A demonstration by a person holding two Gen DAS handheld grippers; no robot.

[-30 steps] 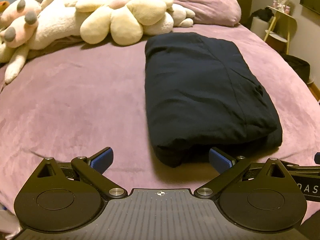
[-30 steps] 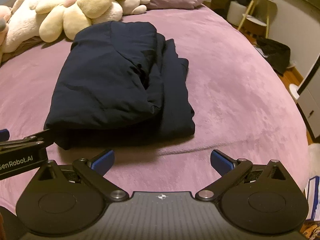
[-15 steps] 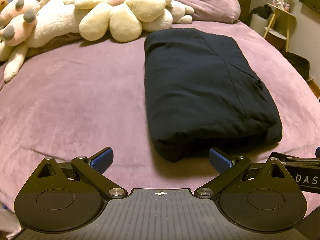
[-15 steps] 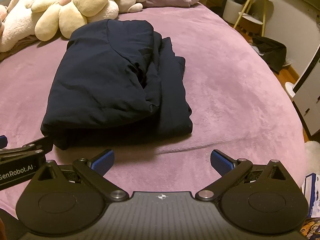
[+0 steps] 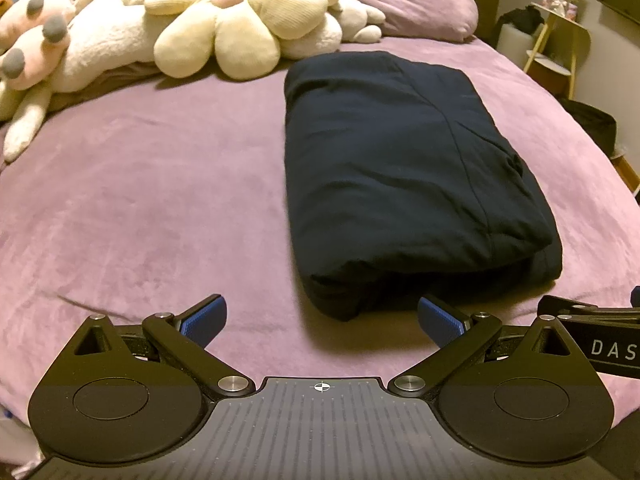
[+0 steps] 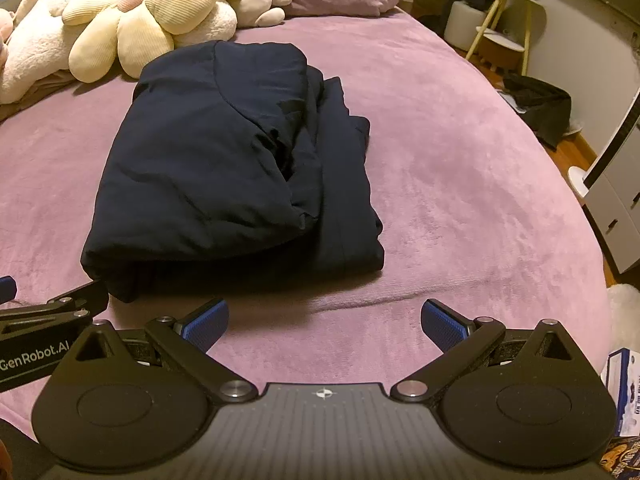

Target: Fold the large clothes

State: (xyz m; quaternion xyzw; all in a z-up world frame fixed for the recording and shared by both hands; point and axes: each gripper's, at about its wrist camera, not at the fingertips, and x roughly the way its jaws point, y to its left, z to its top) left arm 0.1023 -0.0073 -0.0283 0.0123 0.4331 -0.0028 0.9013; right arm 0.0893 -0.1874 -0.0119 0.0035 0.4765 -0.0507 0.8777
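Garment [image 5: 400, 168] lies folded lengthwise on bed [image 5: 140, 200]; L tongs [image 5: 320, 316] and R tongs [image 6: 324, 318] both released, empty, just short of near edge; next, prob.: grip near corners, fold away toward plush [image 5: 240, 28].

Dim warm indoor light, soft shadows, strong fisheye bending at edges.
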